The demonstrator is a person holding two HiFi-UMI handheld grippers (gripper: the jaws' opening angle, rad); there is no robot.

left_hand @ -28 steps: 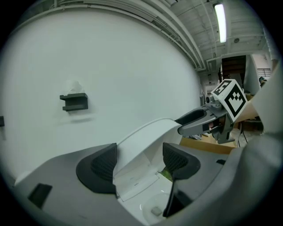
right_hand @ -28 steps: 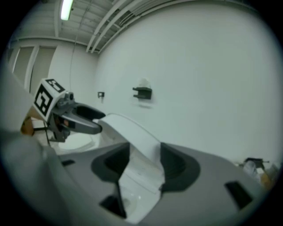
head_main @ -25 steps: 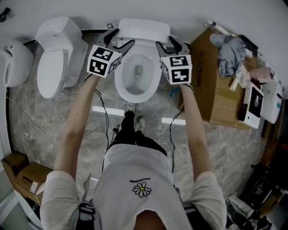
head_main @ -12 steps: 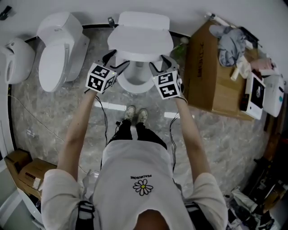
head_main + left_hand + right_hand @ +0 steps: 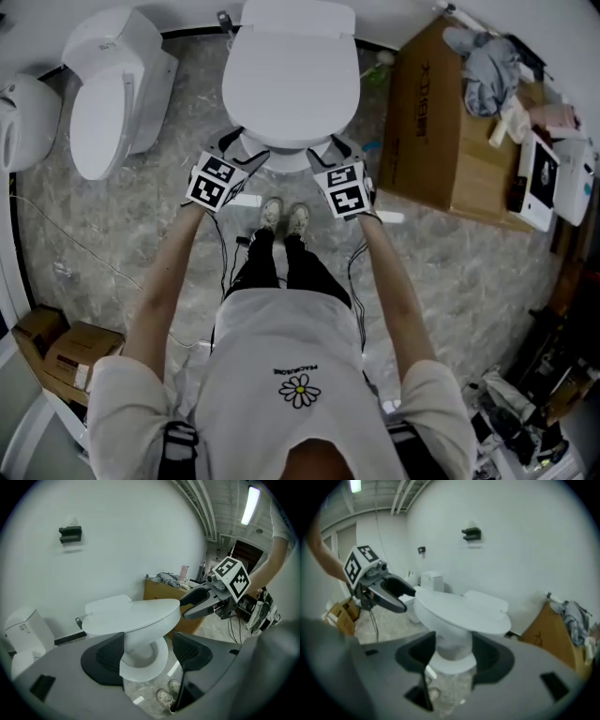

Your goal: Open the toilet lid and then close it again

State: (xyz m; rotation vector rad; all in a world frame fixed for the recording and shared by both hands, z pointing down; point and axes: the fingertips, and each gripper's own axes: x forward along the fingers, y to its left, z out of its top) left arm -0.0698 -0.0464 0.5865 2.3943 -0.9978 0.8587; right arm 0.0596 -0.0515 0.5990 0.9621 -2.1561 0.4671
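Grippers: two, the left gripper (image 5: pixel 246 148) and the right gripper (image 5: pixel 328 148). Toilets fully in view: two, the centre toilet (image 5: pixel 291 80) and the left toilet (image 5: pixel 108 98). Shoes (image 5: pixel 272 214): two.

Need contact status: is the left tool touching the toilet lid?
Cannot tell: in the right gripper view the left tool sits at the toilet lid rim, gap or contact unclear.

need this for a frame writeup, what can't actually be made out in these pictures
Under the toilet lid: head view, the lid covers everything below it.
Print on the cardboard box: head view, too small to read.
Most of the white fixture at far left: head view, cut off by the picture's edge.
The black wall fitting: right gripper view, too blurred and small to identify.
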